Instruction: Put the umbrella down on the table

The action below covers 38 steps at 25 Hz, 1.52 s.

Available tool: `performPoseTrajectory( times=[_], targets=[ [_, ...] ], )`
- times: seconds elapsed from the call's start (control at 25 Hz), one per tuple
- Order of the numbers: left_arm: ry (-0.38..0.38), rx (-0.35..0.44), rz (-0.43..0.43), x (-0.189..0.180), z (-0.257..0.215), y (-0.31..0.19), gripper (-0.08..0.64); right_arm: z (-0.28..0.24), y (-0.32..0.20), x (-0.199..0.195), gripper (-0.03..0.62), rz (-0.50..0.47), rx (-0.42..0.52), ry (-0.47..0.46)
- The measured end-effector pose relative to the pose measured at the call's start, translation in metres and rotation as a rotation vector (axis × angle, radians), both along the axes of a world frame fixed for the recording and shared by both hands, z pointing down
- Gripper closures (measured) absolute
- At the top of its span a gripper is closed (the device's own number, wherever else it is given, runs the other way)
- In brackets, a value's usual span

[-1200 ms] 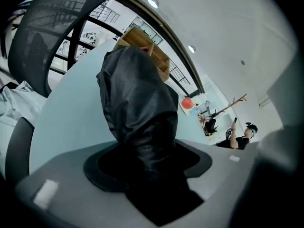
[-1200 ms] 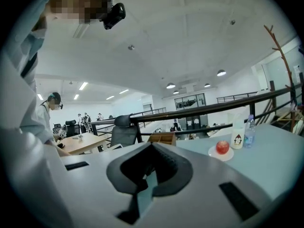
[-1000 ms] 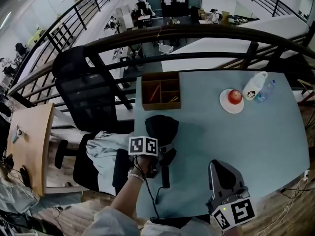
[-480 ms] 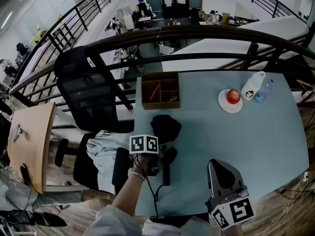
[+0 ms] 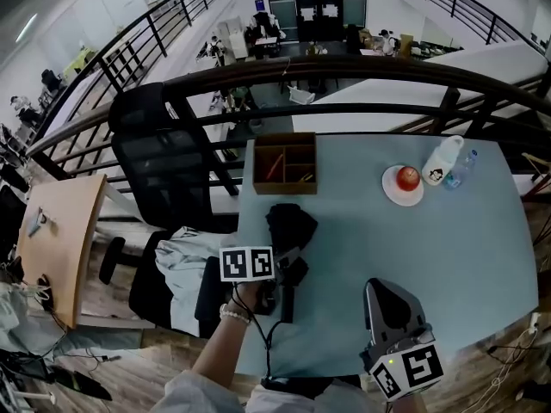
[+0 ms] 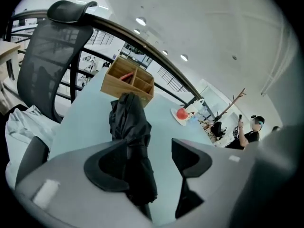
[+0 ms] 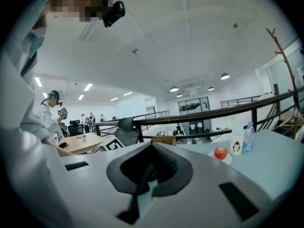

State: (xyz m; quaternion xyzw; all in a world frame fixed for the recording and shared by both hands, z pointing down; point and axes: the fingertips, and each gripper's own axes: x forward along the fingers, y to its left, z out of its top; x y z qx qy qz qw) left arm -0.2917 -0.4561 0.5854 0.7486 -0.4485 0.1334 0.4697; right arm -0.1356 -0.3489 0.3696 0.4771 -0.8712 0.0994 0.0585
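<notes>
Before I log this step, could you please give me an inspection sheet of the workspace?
Surface: table, blue-grey.
Job's things: umbrella, folded, lying on the table.
Clutter: wooden box; apple on plate; white bottle; water bottle.
Grippers: left gripper open, umbrella between its jaws; right gripper shut, empty.
Cables: cable trailing from the left gripper.
Surroundings: chair, railing, office beyond.

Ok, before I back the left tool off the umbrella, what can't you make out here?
Near end of the umbrella: left gripper view, behind the body of the left tool; head view, lost against that dark tool and its marker cube.
Contents of the wooden box: too small in every view.
Print on the white bottle: too small everywhere.
</notes>
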Motion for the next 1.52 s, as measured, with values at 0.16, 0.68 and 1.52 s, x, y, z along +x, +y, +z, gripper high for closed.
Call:
performPoseTrajectory(
  times=[0.16, 0.68, 1.52],
  targets=[
    [-0.015, 0.123, -0.03, 0.007, -0.039, 0.001, 0.27, -0.007, 0.002, 0.005, 0.592, -0.028, 0.018, -0.004],
    [-0.176, 0.49, -0.077, 0.03, -0.148, 0.031, 0.301, -0.031, 0.004, 0.02, 0.592, -0.106, 0.077, -0.027],
    [-0.413, 0.789, -0.16, 0.038, -0.24, 0.104, 0.462, -0.058, 0.002, -0.018, 0.592, -0.311, 0.141, -0.077]
  ],
)
